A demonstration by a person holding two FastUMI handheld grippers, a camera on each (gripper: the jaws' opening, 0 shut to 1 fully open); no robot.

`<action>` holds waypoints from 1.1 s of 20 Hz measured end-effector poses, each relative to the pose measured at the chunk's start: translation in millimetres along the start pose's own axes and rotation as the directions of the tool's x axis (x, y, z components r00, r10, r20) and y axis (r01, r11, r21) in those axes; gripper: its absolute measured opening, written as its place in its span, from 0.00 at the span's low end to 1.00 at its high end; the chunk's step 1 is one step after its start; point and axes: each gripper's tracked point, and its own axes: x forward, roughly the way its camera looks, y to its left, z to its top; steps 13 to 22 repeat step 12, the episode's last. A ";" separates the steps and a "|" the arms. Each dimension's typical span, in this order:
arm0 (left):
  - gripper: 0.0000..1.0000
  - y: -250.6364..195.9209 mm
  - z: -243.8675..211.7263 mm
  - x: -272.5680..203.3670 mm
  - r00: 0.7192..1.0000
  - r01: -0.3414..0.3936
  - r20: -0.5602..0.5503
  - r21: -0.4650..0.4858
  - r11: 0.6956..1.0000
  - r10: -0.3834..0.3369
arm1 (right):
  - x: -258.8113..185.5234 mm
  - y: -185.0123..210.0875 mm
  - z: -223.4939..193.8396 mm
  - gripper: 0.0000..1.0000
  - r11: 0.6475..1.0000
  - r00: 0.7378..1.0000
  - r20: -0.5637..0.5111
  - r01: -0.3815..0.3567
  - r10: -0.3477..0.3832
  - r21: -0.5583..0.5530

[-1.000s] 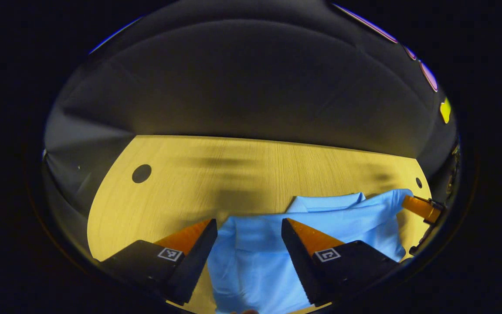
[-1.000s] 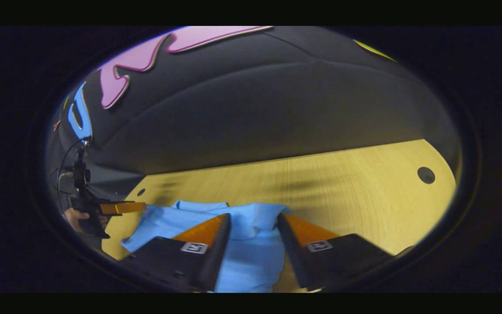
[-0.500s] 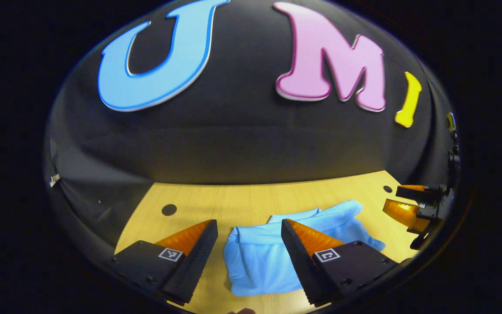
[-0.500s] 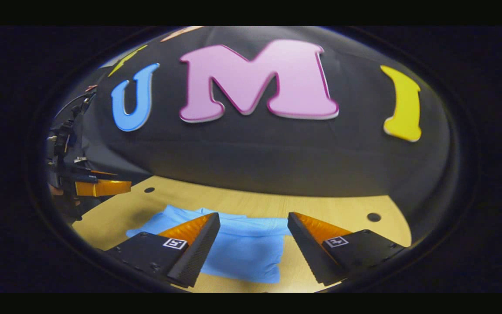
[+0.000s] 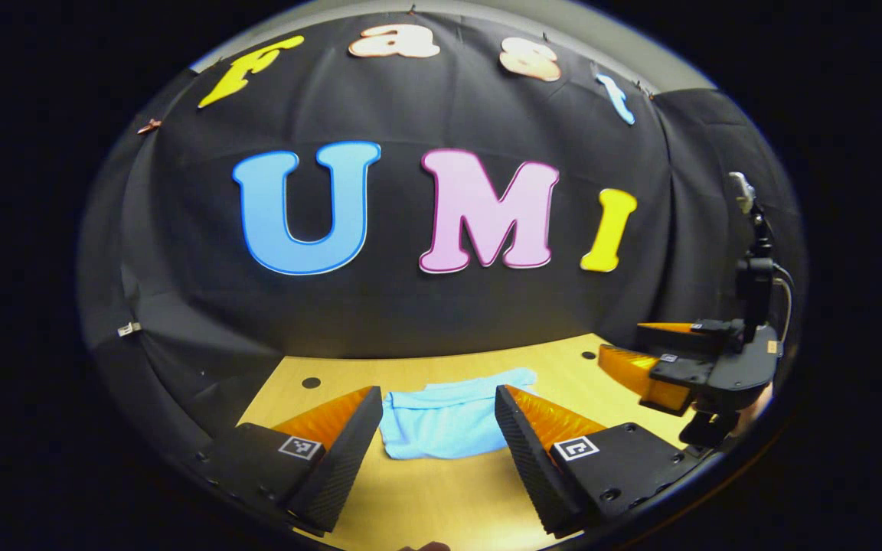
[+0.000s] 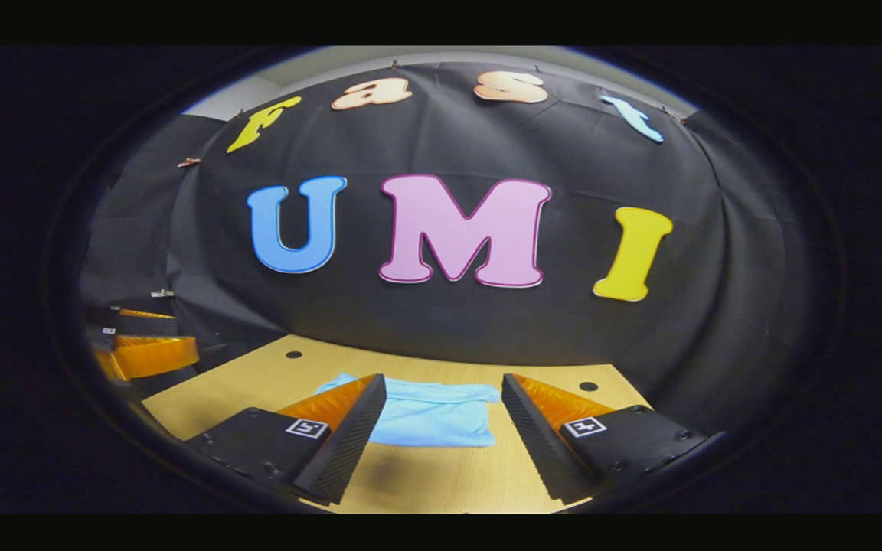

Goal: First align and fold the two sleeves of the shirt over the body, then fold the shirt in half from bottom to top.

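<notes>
A light blue shirt [image 5: 445, 419] lies folded into a small rectangle on the wooden table [image 5: 441, 497]; the right gripper view shows the same shirt [image 6: 429, 415] farther off on the table [image 6: 426, 478]. My left gripper [image 5: 438, 398] is open and held back above the near table, with the shirt beyond its fingertips and nothing between them. My right gripper [image 6: 443, 386] is open too, raised and apart from the shirt. In the left gripper view the right gripper [image 5: 632, 348] hangs at the right with a hand behind it. The left gripper's fingers [image 6: 150, 353] appear at the left edge of the right gripper view.
Small round holes [image 5: 311, 382] [image 5: 588, 355] mark the table's far corners, also visible as holes [image 6: 293, 354] [image 6: 588, 386] in the right gripper view. The black booth wall [image 5: 410, 306] rises right behind the table's far edge.
Both grippers have let go of the shirt and pulled back and up, away from it. The shirt now lies folded and looks smaller and farther off.
</notes>
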 end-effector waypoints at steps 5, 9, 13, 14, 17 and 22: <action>0.95 5.8 3.6 -112.4 0.994 -0.088 0.072 0.007 0.996 0.088 | -69.4 47.7 26.2 0.95 0.999 0.998 0.052 -0.042 0.042 0.001; 0.95 13.8 20.5 -149.6 0.986 -0.117 0.116 -0.012 0.993 0.118 | -91.2 78.9 52.9 0.95 0.995 0.991 0.094 -0.098 0.098 -0.001; 0.95 22.5 32.4 -163.5 0.980 -0.132 0.150 -0.023 0.991 0.134 | -102.2 89.4 67.7 0.95 0.992 0.985 0.121 -0.121 0.124 -0.032; 0.95 22.5 32.4 -163.5 0.980 -0.132 0.150 -0.023 0.991 0.134 | -102.2 89.4 67.7 0.95 0.992 0.985 0.121 -0.121 0.124 -0.032; 0.95 22.5 32.4 -163.5 0.980 -0.132 0.150 -0.023 0.991 0.134 | -102.2 89.4 67.7 0.95 0.992 0.985 0.121 -0.121 0.124 -0.032; 0.95 22.5 32.4 -163.5 0.980 -0.132 0.150 -0.023 0.991 0.134 | -102.2 89.4 67.7 0.95 0.992 0.985 0.121 -0.121 0.124 -0.032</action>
